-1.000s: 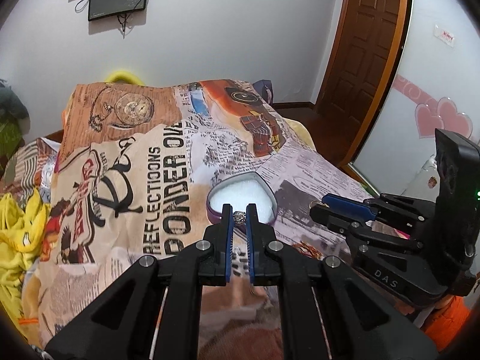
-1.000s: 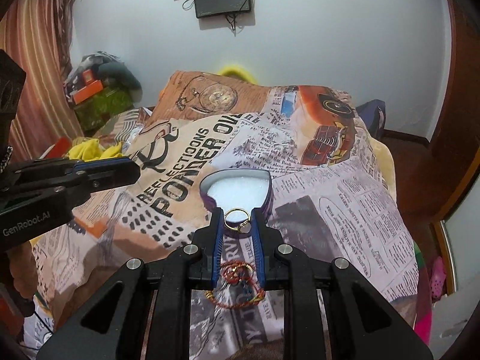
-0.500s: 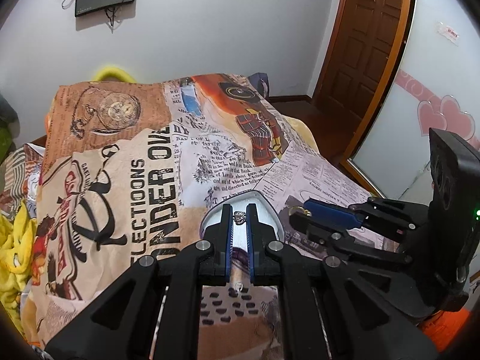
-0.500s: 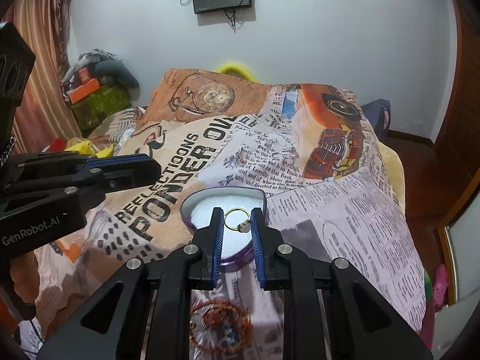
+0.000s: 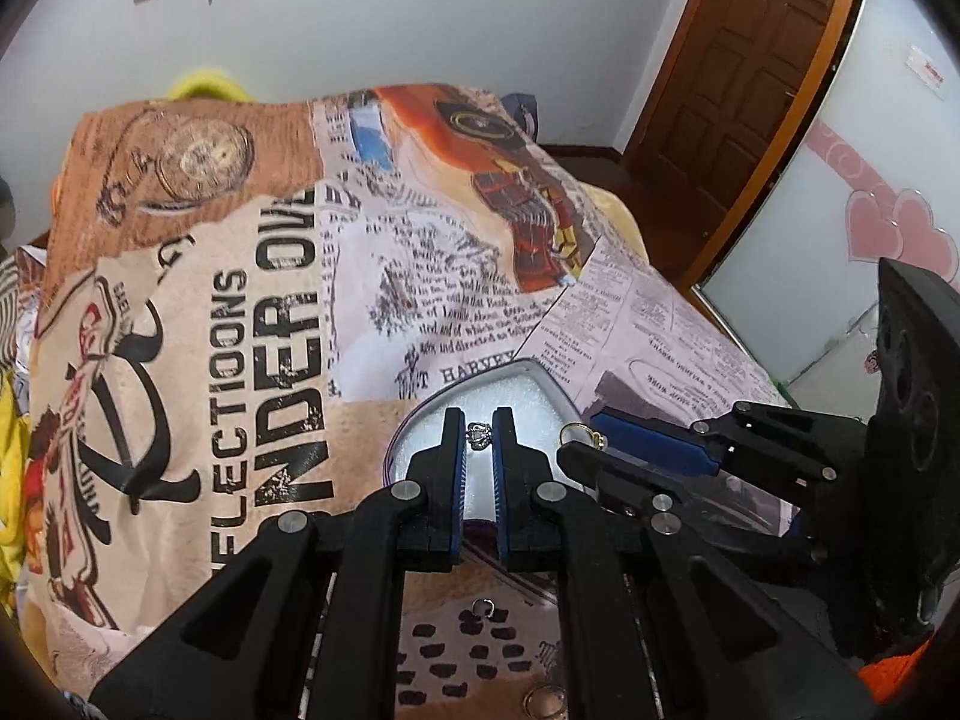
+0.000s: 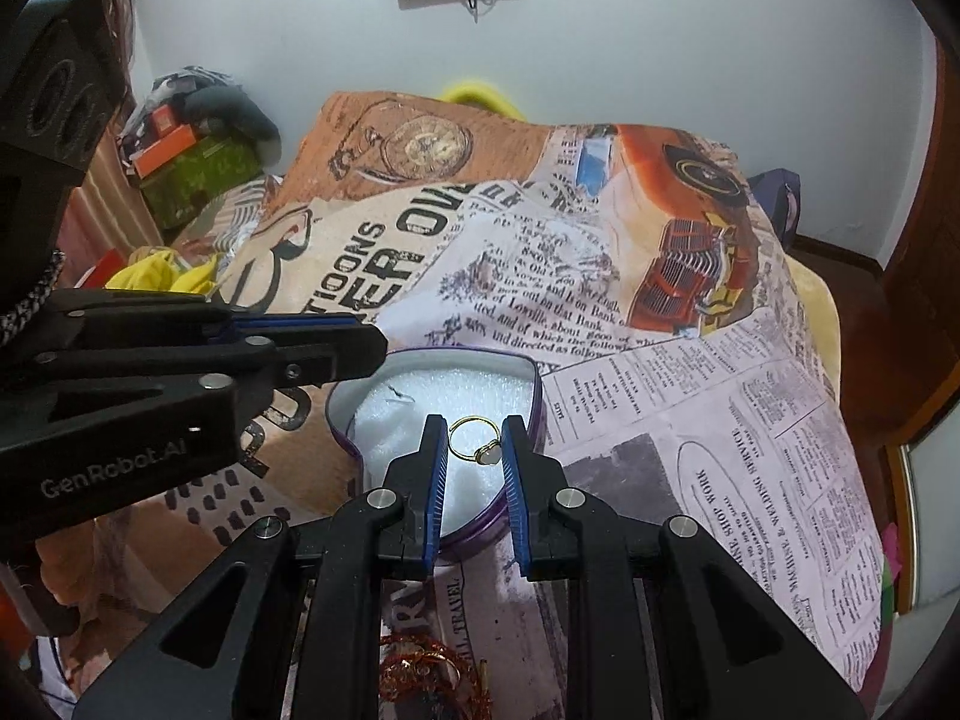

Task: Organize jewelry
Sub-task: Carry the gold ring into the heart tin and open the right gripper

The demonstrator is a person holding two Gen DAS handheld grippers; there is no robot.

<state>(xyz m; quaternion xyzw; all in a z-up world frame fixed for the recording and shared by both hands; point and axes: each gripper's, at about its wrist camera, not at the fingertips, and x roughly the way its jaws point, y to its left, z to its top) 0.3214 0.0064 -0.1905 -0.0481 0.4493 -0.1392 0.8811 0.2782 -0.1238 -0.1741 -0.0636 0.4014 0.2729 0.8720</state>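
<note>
A purple heart-shaped tin (image 5: 528,375) (image 6: 540,402) lined with white foam lies open on the printed bedspread. My left gripper (image 5: 479,435) is shut on a small silver ring (image 5: 479,437) and holds it over the foam. My right gripper (image 6: 475,447) is shut on a gold ring (image 6: 474,439) with a pale stone, also over the foam, and shows at the right of the left wrist view (image 5: 585,441). The left gripper's fingers (image 6: 324,354) reach over the tin's left rim in the right wrist view.
A small silver ring (image 5: 483,606) and another metal piece (image 5: 543,702) lie on the bedspread near me. A red-and-gold beaded bracelet (image 6: 432,672) lies under the right gripper. Clutter (image 6: 180,144) is piled at the far left. A wooden door (image 5: 756,78) stands right.
Both grippers have moved forward with their rings, from short of the tin to above its white foam. The bracelet has slid toward the bottom of the right wrist view.
</note>
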